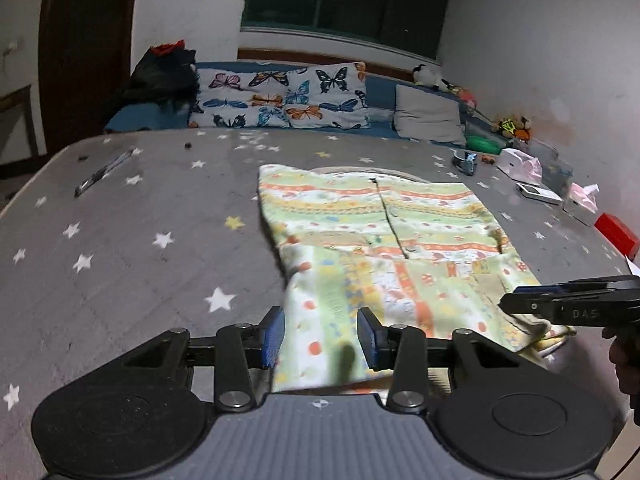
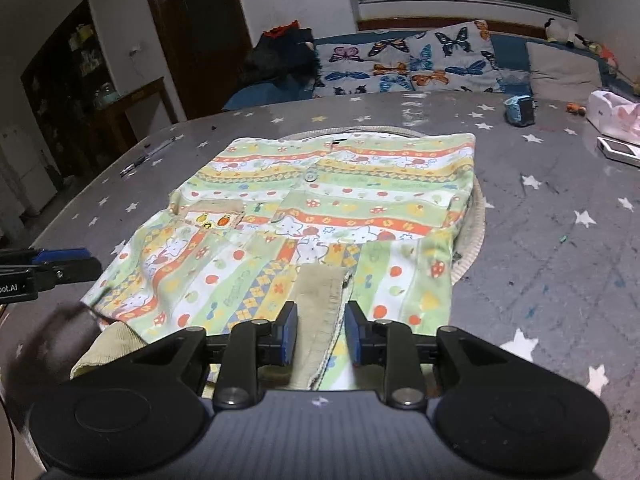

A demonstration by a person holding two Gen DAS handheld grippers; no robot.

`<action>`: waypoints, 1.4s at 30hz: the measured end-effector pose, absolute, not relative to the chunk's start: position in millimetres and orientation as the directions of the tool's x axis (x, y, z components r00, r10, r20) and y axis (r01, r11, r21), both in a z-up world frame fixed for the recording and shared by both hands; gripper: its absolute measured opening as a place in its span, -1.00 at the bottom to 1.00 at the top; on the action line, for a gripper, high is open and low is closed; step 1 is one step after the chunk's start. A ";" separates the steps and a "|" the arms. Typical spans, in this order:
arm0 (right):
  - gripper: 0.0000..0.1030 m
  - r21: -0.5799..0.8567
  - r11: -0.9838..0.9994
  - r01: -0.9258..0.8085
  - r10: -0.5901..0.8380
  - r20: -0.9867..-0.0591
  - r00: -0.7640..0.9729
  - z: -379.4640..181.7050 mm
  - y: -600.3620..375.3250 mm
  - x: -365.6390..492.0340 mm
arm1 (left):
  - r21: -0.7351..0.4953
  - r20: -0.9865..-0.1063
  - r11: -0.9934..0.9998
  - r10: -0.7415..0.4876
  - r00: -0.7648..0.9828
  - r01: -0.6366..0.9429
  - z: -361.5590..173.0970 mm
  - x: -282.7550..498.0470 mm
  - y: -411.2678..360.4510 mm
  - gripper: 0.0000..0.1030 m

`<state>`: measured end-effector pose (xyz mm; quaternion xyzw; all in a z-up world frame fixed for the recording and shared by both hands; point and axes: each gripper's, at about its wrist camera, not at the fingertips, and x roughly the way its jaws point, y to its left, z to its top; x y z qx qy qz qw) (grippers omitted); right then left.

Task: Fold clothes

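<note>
Nearest you, your left gripper has its blue pads spread apart, with the near left edge of the patterned shirt lying between and below them; nothing is clamped. Your right gripper is likewise spread wide, its pads straddling a beige cuff at the near hem of the shirt (whether either pad touches the fabric, you cannot tell from here).

In the left wrist view your right gripper shows from the side at the garment's near right corner; in the right wrist view your left gripper pokes in from the left edge beside the near left corner.

The shirt lies spread on the grey star-printed table, sleeves folded in across its lower half, its buttoned front facing up and collar at the far end. A pale round mat peeks out under its right side.

Further off, a pen rests on the left of the table, and a white box, tissues and a red block sit to the right. Beyond the table stands a blue sofa with butterfly cushions and a grey cushion.
</note>
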<state>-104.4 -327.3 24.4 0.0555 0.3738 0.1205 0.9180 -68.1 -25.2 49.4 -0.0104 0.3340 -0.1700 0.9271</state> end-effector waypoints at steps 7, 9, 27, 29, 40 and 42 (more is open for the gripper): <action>-0.43 0.174 0.972 -0.159 0.235 -0.673 0.701 24.3 -324.5 -100.6 | -0.137 -0.623 0.938 -0.331 0.709 0.317 43.0 -63.1 -22.6 -0.18; -0.47 0.165 0.972 -0.167 0.234 -0.675 0.700 24.6 -322.0 -99.7 | -0.137 -0.627 0.938 -0.331 0.706 0.318 41.4 -61.7 -22.2 -0.18; -0.75 0.035 0.989 -0.141 0.131 -0.637 0.759 48.7 -320.6 -94.3 | -0.132 -0.631 0.936 -0.333 0.701 0.326 60.0 -40.0 -37.2 -0.26; -0.75 0.025 0.990 -0.136 0.121 -0.639 0.760 47.5 -321.5 -93.2 | -0.132 -0.630 0.929 -0.347 0.695 0.345 62.9 -32.1 -45.1 -0.27; -0.65 0.033 0.966 -0.257 0.214 -0.660 0.720 31.6 -310.5 -73.8 | -0.064 -0.699 0.917 -0.322 0.638 0.393 32.2 5.5 -76.6 -0.28; -0.64 0.041 0.965 -0.257 0.217 -0.673 0.707 27.2 -313.2 -75.0 | -0.051 -0.704 0.915 -0.318 0.635 0.401 28.1 8.5 -80.0 -0.25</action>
